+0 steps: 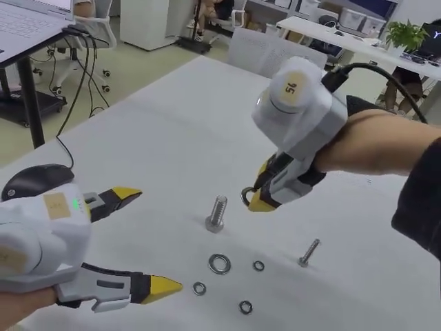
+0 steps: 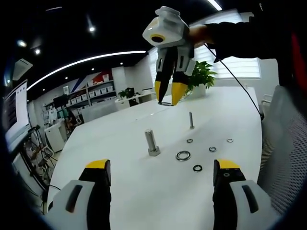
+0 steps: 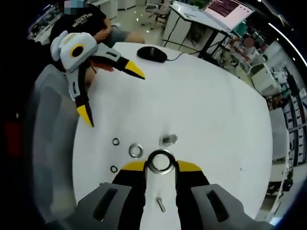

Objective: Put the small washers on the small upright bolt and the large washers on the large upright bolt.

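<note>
The large upright bolt [image 1: 217,212] stands mid-table, and the small upright bolt [image 1: 309,252] stands to its right. My right gripper [image 1: 251,200] hovers just right of the large bolt's top, shut on a large washer [image 3: 161,162]. Looking down along its jaws, the large bolt [image 3: 168,139] sits just beyond the held ring. Another large washer [image 1: 219,263] lies flat in front of the bolts, with small washers [image 1: 245,307] scattered around it. My left gripper [image 1: 148,240] rests low at the near left, open and holding nothing. Its own view has the right gripper [image 2: 166,98] above the large bolt [image 2: 152,143].
A black computer mouse [image 1: 34,179] with its cable lies at the table's left edge, just behind my left gripper. A chair back [image 1: 275,52] stands at the table's far edge. Desks, chairs and a potted plant [image 1: 405,33] stand beyond.
</note>
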`<state>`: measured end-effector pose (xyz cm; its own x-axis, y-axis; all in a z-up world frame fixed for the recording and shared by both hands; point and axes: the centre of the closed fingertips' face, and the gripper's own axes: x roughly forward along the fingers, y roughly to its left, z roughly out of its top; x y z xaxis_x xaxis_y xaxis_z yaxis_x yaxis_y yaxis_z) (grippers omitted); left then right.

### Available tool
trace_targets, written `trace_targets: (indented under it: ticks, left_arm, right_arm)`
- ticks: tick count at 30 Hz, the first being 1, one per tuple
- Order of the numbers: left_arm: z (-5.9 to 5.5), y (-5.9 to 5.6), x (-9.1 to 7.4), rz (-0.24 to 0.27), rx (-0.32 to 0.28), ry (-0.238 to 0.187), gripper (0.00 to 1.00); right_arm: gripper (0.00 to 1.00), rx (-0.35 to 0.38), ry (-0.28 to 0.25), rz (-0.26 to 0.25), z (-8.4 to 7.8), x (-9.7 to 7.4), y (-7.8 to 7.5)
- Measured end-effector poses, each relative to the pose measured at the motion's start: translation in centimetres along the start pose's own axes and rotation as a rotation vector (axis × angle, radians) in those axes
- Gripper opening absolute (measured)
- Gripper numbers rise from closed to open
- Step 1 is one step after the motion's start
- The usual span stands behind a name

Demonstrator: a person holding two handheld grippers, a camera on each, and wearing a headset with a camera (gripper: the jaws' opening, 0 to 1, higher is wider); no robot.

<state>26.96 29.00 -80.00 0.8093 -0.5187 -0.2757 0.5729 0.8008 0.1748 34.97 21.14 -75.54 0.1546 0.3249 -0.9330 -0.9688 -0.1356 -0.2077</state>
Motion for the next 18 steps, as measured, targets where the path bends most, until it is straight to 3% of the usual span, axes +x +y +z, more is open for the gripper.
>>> trace_targets:
  ticks: [11, 18]
  left_arm:
    - [-0.3, -0.3, 0.6, -0.01, 0.046, 0.027, 0.88]
    - [-0.4, -0.1, 0.6, -0.006, 0.047, 0.027, 0.87]
  right_arm:
    - [0.23, -0.025, -0.002, 0.005, 1.3, 0.5, -2.1]
    - [0.23, -0.038, 0.019, 0.054, 1.6, 2.4, -2.7]
